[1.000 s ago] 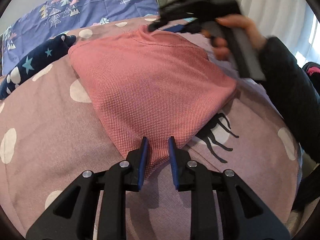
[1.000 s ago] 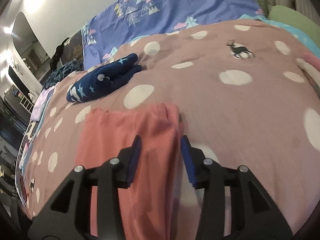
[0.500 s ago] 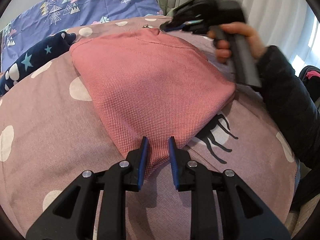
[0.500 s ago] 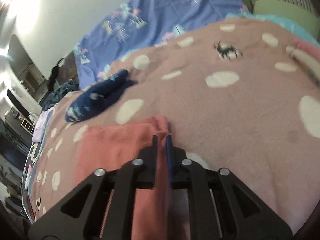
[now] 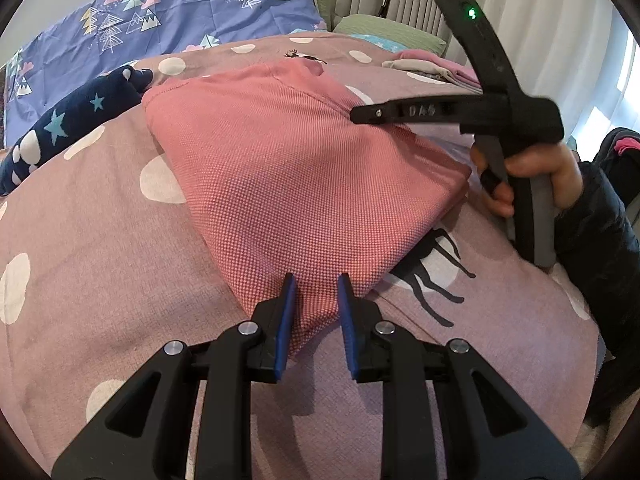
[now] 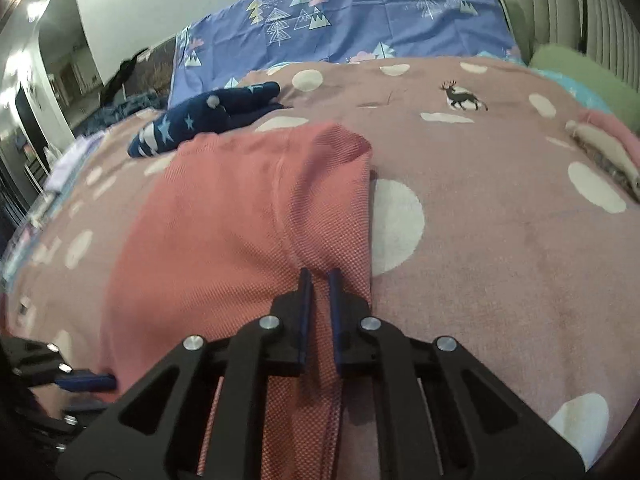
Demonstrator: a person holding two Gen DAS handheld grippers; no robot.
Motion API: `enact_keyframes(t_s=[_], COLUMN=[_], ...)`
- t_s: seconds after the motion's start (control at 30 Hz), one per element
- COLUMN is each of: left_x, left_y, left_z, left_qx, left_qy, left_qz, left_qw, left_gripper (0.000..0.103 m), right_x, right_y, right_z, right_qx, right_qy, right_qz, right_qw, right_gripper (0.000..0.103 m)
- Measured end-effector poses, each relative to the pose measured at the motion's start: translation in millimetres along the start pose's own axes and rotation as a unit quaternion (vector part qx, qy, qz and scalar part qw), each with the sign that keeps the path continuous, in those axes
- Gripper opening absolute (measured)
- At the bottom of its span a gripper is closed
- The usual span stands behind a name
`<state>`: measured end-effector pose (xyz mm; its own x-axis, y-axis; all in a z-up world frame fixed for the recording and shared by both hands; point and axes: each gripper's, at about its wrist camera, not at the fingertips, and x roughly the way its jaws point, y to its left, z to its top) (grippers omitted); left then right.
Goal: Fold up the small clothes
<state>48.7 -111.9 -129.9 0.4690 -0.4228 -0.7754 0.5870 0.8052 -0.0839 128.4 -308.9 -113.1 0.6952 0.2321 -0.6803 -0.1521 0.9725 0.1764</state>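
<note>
A folded pink knit garment [image 5: 304,184] lies on the mauve spotted bedspread [image 5: 100,264]. My left gripper [image 5: 314,284] has its blue-padded jaws slightly apart around the garment's near corner, which lies between them. My right gripper [image 6: 319,276] is shut on a raised fold of the same garment [image 6: 224,216] near its right edge. In the left wrist view the right gripper [image 5: 452,112] shows side-on over the garment's far right part, held by a hand. In the right wrist view the left gripper's fingertips [image 6: 86,382] show at the lower left.
A navy star-patterned garment [image 5: 68,128] lies at the far left of the bed. A stack of folded clothes [image 5: 436,68] sits at the far right. A blue tree-print sheet [image 5: 168,20] is behind, with curtains at the right.
My right gripper closed on the garment's edge and pulled back toward the near right, lifting a fold. The left gripper has stayed at the near corner.
</note>
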Motion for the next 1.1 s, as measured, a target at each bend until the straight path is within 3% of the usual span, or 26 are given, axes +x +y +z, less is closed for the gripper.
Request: enact_keyframes(t_s=[0.1,0.17,0.23,0.3,0.43,0.57,0.8,0.97,1.0,1.1], left_x=[-12,-25,-37,-39,-15,27,21,24,23,21], left_y=[-2,2,8,14,23,30,36,44,45,49], left_z=[4,12,26,39,60,53,48,48,48,47], left_qx=[-0.008,-0.019,-0.022,-0.016,0.003,0.001,-0.007,-0.026,-0.031,-0.044], left_qy=[-0.005,-0.028,-0.061,-0.073,-0.061,-0.021,-0.021,-0.018,-0.018,-0.017], left_qz=[-0.008,-0.022,0.003,0.035,0.078,0.106,0.092,0.084,0.079,0.07], left_qw=[0.9999,0.9992,0.9979,0.9966,0.9951,0.9941,0.9955,0.996,0.9962,0.9965], left_gripper=[0.023,0.023,0.027,0.039,0.044,0.046,0.049,0.057,0.058,0.062], right_x=[0,4,6,4,5,6,8,6,4,-8], right_y=[-13,-21,-24,-21,-16,-16,-17,-21,-22,-23], right_z=[-2,-4,-4,-5,-6,-8,-8,-7,-7,-4], right_qx=[0.026,0.048,0.059,0.052,0.046,0.053,0.057,0.065,0.069,0.07], right_qy=[-0.004,-0.001,0.0,-0.003,-0.005,-0.004,-0.004,-0.006,-0.006,-0.009], right_qz=[0.03,0.053,0.064,0.057,0.052,0.061,0.067,0.076,0.08,0.051], right_qw=[0.999,0.997,0.996,0.997,0.998,0.997,0.996,0.995,0.994,0.996], right_gripper=[0.008,0.008,0.009,0.009,0.011,0.011,0.012,0.014,0.019,0.059])
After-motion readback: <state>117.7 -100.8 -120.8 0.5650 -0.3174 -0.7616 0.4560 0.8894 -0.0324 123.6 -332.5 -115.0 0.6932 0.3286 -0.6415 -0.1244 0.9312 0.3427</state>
